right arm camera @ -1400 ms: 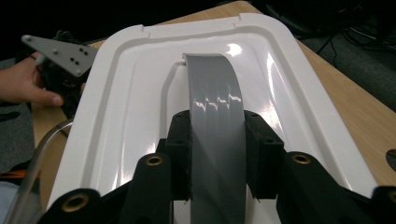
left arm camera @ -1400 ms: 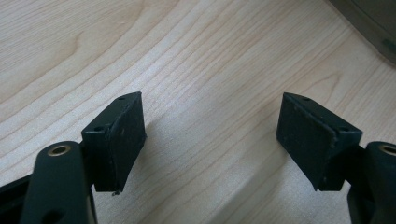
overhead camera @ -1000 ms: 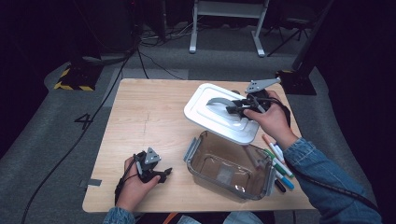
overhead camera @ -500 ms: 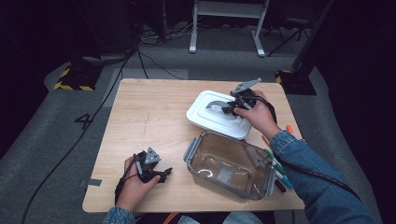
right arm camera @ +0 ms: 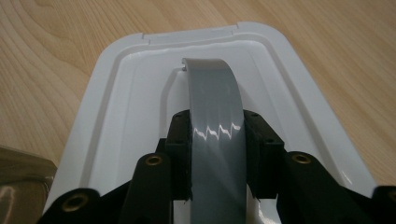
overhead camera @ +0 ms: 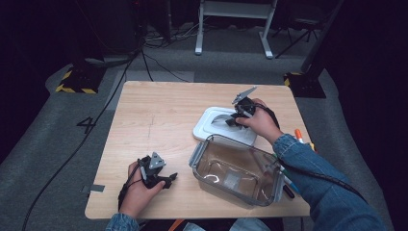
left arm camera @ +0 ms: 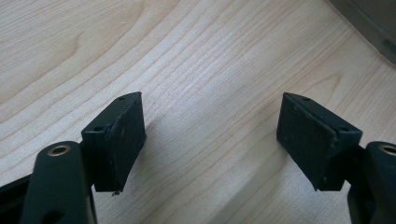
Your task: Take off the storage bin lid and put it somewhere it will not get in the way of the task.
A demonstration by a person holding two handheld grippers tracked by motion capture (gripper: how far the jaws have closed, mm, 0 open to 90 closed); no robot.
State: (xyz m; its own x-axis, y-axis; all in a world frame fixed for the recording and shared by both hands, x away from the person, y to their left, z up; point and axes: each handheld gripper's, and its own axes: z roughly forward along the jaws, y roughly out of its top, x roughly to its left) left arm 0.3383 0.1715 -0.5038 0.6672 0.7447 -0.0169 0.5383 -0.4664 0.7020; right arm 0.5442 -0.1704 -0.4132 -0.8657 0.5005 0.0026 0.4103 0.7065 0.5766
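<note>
A white lid [overhead camera: 216, 127] with a grey arched handle [right arm camera: 212, 93] lies flat just behind the clear plastic container [overhead camera: 235, 168]. Whether it touches the table I cannot tell. My right gripper [overhead camera: 236, 118] is shut on that handle; in the right gripper view its jaws [right arm camera: 217, 140] clamp the grey strap from both sides over the lid [right arm camera: 126, 102]. My left gripper [overhead camera: 166, 179] rests near the table's front left. In the left gripper view it [left arm camera: 210, 135] is open, with bare wood between its pads.
The wooden table [overhead camera: 159, 115] has free room at its left and back. Several markers [overhead camera: 298, 136] lie along the right side of the container. A corner of the container [left arm camera: 373, 23] sits close to the left gripper. Cables cross the floor beyond.
My right gripper has carried the lid left and down, closer to the container's far rim. The left gripper has stayed put.
</note>
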